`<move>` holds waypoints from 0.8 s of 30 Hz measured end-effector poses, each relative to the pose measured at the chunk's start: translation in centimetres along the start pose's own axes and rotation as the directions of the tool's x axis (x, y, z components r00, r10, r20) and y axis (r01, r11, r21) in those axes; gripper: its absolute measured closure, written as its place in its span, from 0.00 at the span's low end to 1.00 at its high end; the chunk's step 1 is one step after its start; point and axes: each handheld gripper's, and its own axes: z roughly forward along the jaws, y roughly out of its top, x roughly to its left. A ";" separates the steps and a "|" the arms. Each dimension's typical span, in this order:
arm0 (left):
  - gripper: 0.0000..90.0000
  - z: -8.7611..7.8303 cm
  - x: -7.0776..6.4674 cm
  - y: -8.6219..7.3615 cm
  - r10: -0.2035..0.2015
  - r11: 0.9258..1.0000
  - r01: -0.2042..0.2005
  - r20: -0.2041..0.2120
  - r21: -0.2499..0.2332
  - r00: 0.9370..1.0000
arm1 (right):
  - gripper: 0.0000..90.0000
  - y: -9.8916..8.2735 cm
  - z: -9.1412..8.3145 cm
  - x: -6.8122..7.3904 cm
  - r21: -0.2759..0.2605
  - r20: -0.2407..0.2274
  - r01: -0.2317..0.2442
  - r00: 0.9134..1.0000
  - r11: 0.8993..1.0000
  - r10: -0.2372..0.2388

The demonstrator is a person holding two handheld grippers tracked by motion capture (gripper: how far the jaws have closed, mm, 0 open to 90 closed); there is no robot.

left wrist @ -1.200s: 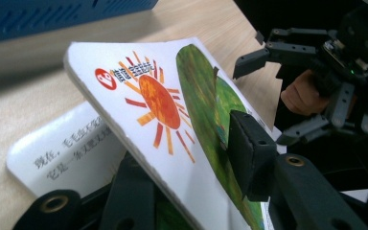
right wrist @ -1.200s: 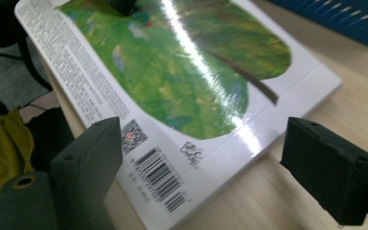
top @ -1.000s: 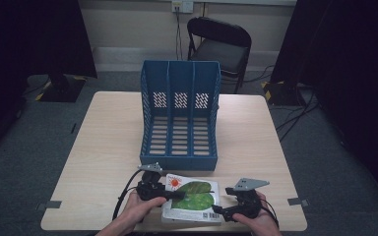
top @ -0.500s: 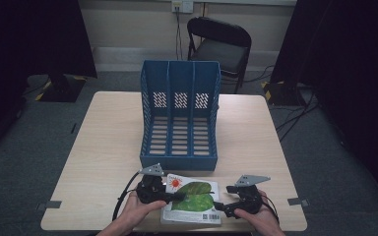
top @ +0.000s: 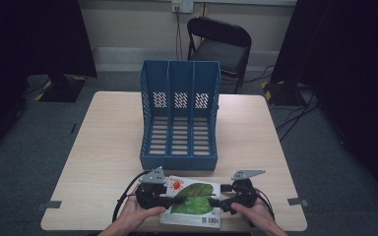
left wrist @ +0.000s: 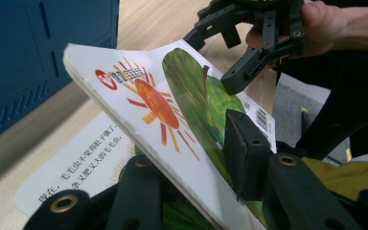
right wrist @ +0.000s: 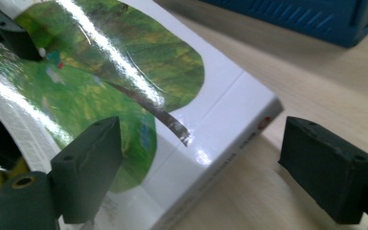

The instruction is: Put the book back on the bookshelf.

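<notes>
Now your left gripper [left wrist: 196, 191] jaws clamp the picture book [top: 193, 200], its cover edge lifted; right gripper [right wrist: 215, 177] jaws gape wide.

The high view is dim and soft, its corners sinking into near black, while the pale wooden table [top: 108, 147] takes even overhead light with faint shadows. In the right gripper view, white glare streaks cross the glossy green-leaf book cover [right wrist: 124, 62], and the background blurs. In the left gripper view, the near black jaws are out of focus.
</notes>
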 end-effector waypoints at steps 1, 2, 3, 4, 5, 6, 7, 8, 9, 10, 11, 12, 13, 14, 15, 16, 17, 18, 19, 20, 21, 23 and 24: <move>0.76 0.0 0.0 0.0 0.001 1.000 -0.001 0.001 0.001 1.000 | 0.18 0.0 0.1 0.0 0.003 -0.015 -0.002 1.000 1.000 0.002; 0.76 0.0 0.0 0.0 0.004 1.000 -0.004 -0.001 0.003 1.000 | 0.20 0.0 0.1 0.2 0.008 -0.039 0.007 0.999 1.000 -0.006; 0.76 0.0 0.0 0.0 0.009 1.000 -0.009 -0.003 0.003 1.000 | 0.19 0.0 0.2 0.3 0.012 -0.039 0.015 0.999 1.000 -0.014; 0.76 0.0 0.0 0.0 0.008 1.000 -0.008 0.000 0.003 1.000 | 0.18 0.0 0.3 0.5 0.015 -0.033 0.018 0.999 1.000 -0.018; 0.76 -0.1 -0.1 0.0 0.012 1.000 -0.012 -0.003 0.005 1.000 | 0.18 0.1 0.3 0.6 0.015 -0.031 0.023 0.999 1.000 -0.022; 0.77 -0.1 -0.1 0.0 0.015 1.000 -0.015 -0.002 0.007 1.000 | 0.20 0.1 0.2 0.7 0.015 -0.029 0.033 0.999 0.999 -0.033; 0.77 -0.2 0.0 0.0 0.009 1.000 -0.009 0.002 0.002 1.000 | 0.23 0.1 0.1 0.6 0.008 -0.030 0.031 0.999 0.999 -0.031; 0.77 -0.3 0.0 -0.1 0.012 1.000 -0.012 -0.004 0.003 1.000 | 0.26 0.2 -0.1 0.6 -0.004 -0.033 0.028 0.999 1.000 -0.029; 0.77 -0.4 0.0 -0.1 0.018 1.000 -0.018 -0.012 0.007 1.000 | 0.29 0.2 -0.2 0.6 -0.014 -0.033 0.031 0.999 0.999 -0.031; 0.77 -0.6 0.0 -0.1 0.013 1.000 -0.013 -0.012 0.003 1.000 | 0.32 0.3 -0.5 0.7 -0.027 -0.022 0.039 0.999 0.999 -0.040; 0.78 -0.7 0.0 -0.1 0.012 1.000 -0.012 -0.012 0.001 1.000 | 0.35 0.4 -0.7 0.8 -0.043 -0.020 0.049 0.999 0.998 -0.050; 0.78 -0.9 0.0 -0.1 0.014 1.000 -0.014 -0.016 -0.001 1.000 | 0.37 0.5 -0.9 0.9 -0.055 -0.017 0.055 0.998 0.997 -0.056; 0.79 -1.0 0.0 -0.2 0.005 1.000 -0.006 -0.012 -0.006 1.000 | 0.40 0.6 -1.1 1.0 -0.071 -0.014 0.065 0.998 0.995 -0.067; 0.80 -1.1 0.1 -0.2 -0.002 1.000 0.002 -0.008 -0.007 1.000 | 0.43 0.7 -1.3 1.1 -0.087 -0.015 0.069 0.997 0.994 -0.071; 0.80 -1.2 0.0 -0.2 0.016 1.000 -0.016 -0.026 -0.003 1.000 | 0.44 0.8 -1.5 1.2 -0.097 -0.014 0.075 0.997 0.992 -0.076; 0.80 -1.2 -0.1 -0.2 0.017 1.000 -0.017 -0.023 -0.004 1.000 | 0.47 0.9 -1.7 1.4 -0.113 -0.008 0.092 0.996 0.989 -0.093; 0.81 -1.3 -0.1 -0.2 0.019 1.000 -0.019 -0.020 -0.004 1.000 | 0.48 1.0 -1.7 1.4 -0.122 -0.006 0.097 0.995 0.988 -0.098; 0.81 -1.3 -0.2 -0.2 0.033 0.999 -0.033 -0.030 0.000 0.999 | 0.49 1.2 -1.8 1.5 -0.133 -0.005 0.094 0.995 0.987 -0.095; 0.81 -1.4 -0.3 -0.1 0.032 0.999 -0.032 -0.026 0.002 0.999 | 0.49 1.4 -1.8 1.6 -0.140 -0.003 0.095 0.995 0.986 -0.096; 0.82 -1.4 -0.3 -0.2 0.032 0.999 -0.032 -0.021 0.004 0.999 | 0.49 1.5 -1.7 1.6 -0.144 -0.002 0.099 0.995 0.985 -0.100; 0.82 -1.4 -0.4 -0.2 0.039 0.999 -0.039 -0.027 0.007 0.999 | 0.50 1.6 -1.8 1.7 -0.149 -0.005 0.096 0.995 0.984 -0.098; 0.83 -1.4 -0.3 -0.3 0.024 1.000 -0.024 -0.013 0.007 1.000 | 0.52 1.8 -1.9 1.8 -0.158 -0.007 0.104 0.994 0.982 -0.107; 0.84 -1.4 -0.2 -0.4 0.029 1.000 -0.029 -0.018 0.009 0.999 | 0.54 1.8 -2.0 1.8 -0.167 -0.008 0.108 0.994 0.980 -0.111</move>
